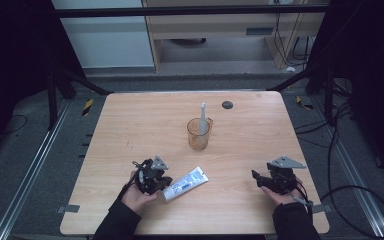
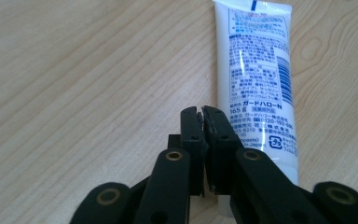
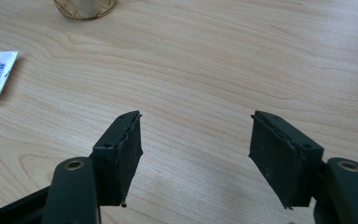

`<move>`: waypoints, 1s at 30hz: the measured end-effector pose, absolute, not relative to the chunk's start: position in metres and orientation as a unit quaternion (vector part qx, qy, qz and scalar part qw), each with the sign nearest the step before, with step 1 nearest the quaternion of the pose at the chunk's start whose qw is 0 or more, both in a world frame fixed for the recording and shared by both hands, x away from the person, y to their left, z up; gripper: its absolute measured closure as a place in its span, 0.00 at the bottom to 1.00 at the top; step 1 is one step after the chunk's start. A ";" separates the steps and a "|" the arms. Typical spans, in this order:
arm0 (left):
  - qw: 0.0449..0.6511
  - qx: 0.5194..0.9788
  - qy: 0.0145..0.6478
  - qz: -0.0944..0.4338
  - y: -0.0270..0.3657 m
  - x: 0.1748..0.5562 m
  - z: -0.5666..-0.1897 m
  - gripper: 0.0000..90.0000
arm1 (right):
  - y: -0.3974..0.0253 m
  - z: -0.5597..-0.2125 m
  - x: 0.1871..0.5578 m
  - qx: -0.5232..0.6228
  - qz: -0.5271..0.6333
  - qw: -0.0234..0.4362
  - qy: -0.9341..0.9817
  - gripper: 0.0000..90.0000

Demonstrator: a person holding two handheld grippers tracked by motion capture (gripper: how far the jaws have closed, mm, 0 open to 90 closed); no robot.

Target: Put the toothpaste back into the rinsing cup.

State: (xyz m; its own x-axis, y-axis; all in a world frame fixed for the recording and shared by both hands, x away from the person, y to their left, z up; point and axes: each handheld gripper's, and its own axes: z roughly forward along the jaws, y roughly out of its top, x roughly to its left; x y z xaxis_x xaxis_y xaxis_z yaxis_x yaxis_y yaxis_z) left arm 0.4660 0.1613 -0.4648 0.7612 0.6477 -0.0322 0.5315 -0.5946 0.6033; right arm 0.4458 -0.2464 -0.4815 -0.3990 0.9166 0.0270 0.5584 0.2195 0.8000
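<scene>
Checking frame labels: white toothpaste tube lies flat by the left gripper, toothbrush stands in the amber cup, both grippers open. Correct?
One error: the left gripper is shut, its black fingers pressed together beside the white toothpaste tube, as the left gripper view shows. The right gripper is open. The tube does lie flat, and the white toothbrush stands in the amber transparent cup.

The surface is showing pale matt wood grain; the tube is gleaming, glossy white plastic; the cup is looking like clear amber plastic.
</scene>
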 end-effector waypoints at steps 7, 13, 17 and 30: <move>0.330 0.875 0.341 0.102 0.170 0.473 -0.447 0.78 | -0.248 -0.481 0.447 0.498 0.381 0.236 0.742 0.38; 0.331 0.875 0.339 0.097 0.167 0.475 -0.439 0.64 | -0.250 -0.480 0.447 0.502 0.382 0.235 0.739 0.37; 0.325 0.881 0.331 0.088 0.162 0.477 -0.437 0.60 | -0.251 -0.480 0.448 0.502 0.381 0.237 0.740 0.37; 0.303 0.899 0.305 0.080 0.139 0.479 -0.436 0.50 | -0.253 -0.480 0.448 0.505 0.380 0.235 0.738 0.37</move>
State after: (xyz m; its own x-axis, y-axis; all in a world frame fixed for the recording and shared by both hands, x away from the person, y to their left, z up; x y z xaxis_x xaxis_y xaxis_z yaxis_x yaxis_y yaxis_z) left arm 0.4789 0.1391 -0.4359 0.8010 0.5972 -0.0411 0.5005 -0.6304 0.5933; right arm 0.4481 -0.2533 -0.4797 -0.3798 0.9243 0.0375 0.5670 0.2006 0.7989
